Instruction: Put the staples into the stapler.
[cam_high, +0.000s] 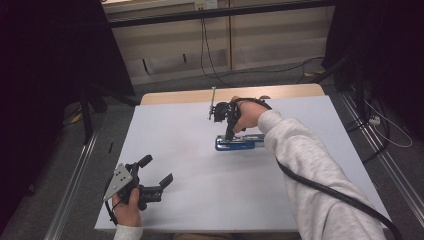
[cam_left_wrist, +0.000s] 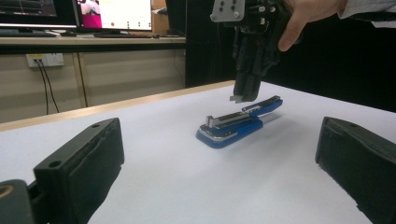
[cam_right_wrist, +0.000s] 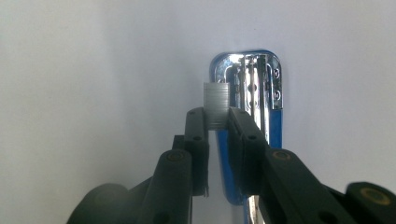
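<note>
Left tongs sit nearest the camera, jaws wide, nothing between them, resting low on the desk well apart from the stapler. Stapler is blue, lying open around mid-desk, chrome magazine exposed. Right tongs hover directly over the stapler, pointing down, jaws narrow and pinching a strip of staples. Strip looks just clear of the magazine, though the angle is poor. Right hand grips from above.

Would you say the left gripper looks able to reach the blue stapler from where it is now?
Probably yes: the left gripper is open, and bare table lies between it and the stapler. The right gripper, holding a staple strip, hovers over it, though.
</note>
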